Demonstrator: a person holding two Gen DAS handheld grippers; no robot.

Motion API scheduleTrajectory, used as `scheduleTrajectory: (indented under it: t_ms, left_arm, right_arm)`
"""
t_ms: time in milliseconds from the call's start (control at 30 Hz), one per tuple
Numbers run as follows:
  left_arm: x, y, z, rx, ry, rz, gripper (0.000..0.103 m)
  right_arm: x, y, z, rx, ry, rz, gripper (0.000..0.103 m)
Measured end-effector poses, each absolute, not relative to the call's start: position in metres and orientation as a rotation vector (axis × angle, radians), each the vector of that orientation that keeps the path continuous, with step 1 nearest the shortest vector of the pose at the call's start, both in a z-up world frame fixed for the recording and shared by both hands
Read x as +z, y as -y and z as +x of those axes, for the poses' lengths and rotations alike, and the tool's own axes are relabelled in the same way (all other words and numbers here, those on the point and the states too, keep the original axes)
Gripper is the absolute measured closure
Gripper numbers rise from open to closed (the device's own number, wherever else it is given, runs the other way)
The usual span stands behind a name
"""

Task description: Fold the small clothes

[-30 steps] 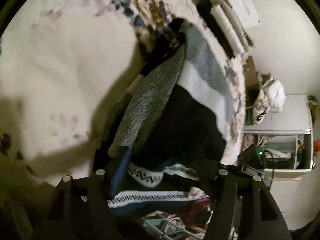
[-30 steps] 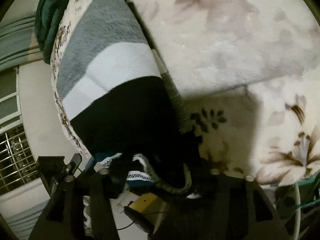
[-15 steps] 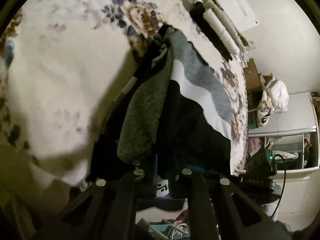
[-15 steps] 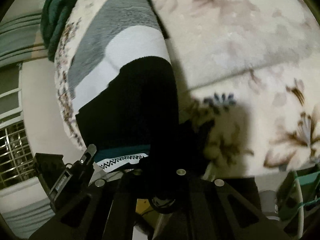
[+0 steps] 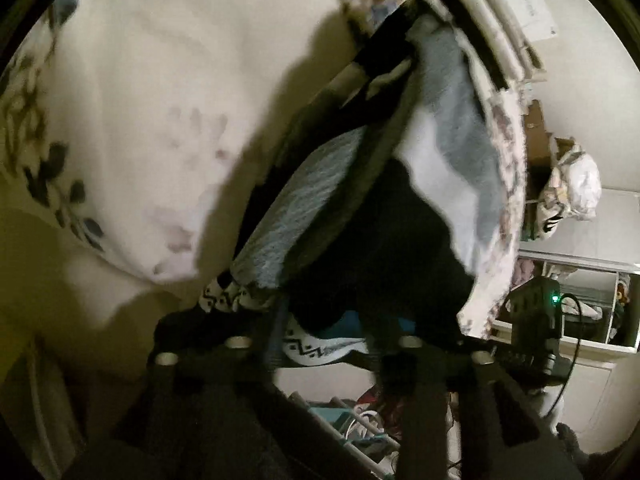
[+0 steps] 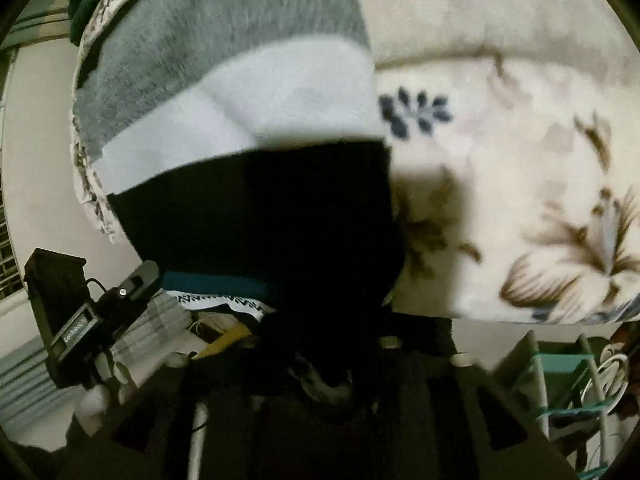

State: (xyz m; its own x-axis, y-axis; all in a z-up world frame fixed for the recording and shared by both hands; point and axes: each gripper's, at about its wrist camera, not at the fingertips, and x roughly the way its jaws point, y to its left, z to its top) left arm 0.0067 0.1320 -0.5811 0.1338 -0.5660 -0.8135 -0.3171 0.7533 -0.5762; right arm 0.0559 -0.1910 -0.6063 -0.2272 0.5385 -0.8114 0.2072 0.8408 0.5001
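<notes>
A small sweater with grey, white and black bands [image 6: 240,128] lies at the edge of a floral blanket [image 6: 520,160]. It also shows in the left wrist view [image 5: 448,168], with a grey knit part [image 5: 304,200] folded over and a zigzag-patterned hem [image 5: 320,346] hanging near the fingers. My left gripper [image 5: 324,350] is open, its fingers either side of the hem. My right gripper [image 6: 320,354] is open too, with the black band bunched between its fingers.
The blanket [image 5: 160,120] covers the bed to the left. Off the bed edge are a white cabinet [image 5: 580,300], a black device with a green light [image 5: 536,308], a wire rack [image 6: 560,380] and a black gadget [image 6: 80,320].
Both grippers were shut on the sweater's edge half a second ago and have now opened. The grey knit part has shifted over the black band.
</notes>
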Motion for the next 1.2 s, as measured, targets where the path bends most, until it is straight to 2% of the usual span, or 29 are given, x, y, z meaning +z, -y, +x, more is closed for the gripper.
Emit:
scheduleTrajectory:
  t_ms: [33, 133, 200, 333, 500, 700, 800, 833, 867, 900, 933, 1000, 1200]
  left_arm:
    - [-0.575, -0.135, 0.010, -0.203, -1.452, -0.755, 0.052]
    - [-0.559, -0.141, 0.031, -0.215, -1.379, -0.744, 0.046]
    - [-0.555, -0.144, 0.050, -0.221, -1.324, -0.745, 0.043]
    - [-0.556, -0.145, 0.101, -0.253, -1.221, -0.761, 0.043]
    - [-0.571, -0.135, 0.158, -0.366, -1.149, -0.724, 0.043]
    - [-0.610, -0.118, 0.184, -0.483, -1.225, -0.768, 0.042]
    - [-0.612, -0.115, 0.182, -0.499, -1.191, -0.809, 0.044]
    - [-0.610, -0.114, 0.181, -0.496, -1.177, -0.814, 0.045]
    - [-0.607, -0.113, 0.182, -0.488, -1.168, -0.816, 0.072]
    - [-0.604, -0.112, 0.183, -0.482, -1.167, -0.816, 0.087]
    - [-0.600, -0.112, 0.185, -0.472, -1.163, -0.815, 0.087]
    - [-0.588, -0.110, 0.190, -0.467, -1.165, -0.791, 0.087]
    - [-0.557, -0.109, 0.237, -0.511, -1.203, -0.709, 0.087]
  right_arm:
    - [-0.600, 0.198, 0.058, 0.340, -1.789, 0.576, 0.048]
    - [-0.582, 0.231, 0.067, 0.352, -1.695, 0.661, 0.044]
    - [-0.577, 0.251, 0.074, 0.345, -1.642, 0.707, 0.037]
    - [-0.577, 0.285, 0.103, 0.334, -1.536, 0.802, 0.035]
    - [-0.585, 0.288, 0.166, 0.406, -1.440, 0.878, 0.020]
    - [-0.630, 0.268, 0.208, 0.533, -1.485, 0.922, 0.017]
    - [-0.635, 0.259, 0.215, 0.572, -1.496, 0.953, 0.017]
    - [-0.634, 0.256, 0.216, 0.573, -1.500, 0.954, 0.019]
    - [-0.634, 0.249, 0.217, 0.576, -1.500, 0.947, 0.026]
    - [-0.640, 0.235, 0.221, 0.568, -1.505, 0.937, 0.041]
    - [-0.640, 0.227, 0.223, 0.561, -1.514, 0.931, 0.056]
    - [-0.638, 0.213, 0.228, 0.524, -1.519, 0.945, 0.067]
    - [-0.597, 0.207, 0.246, 0.462, -1.477, 0.922, 0.073]
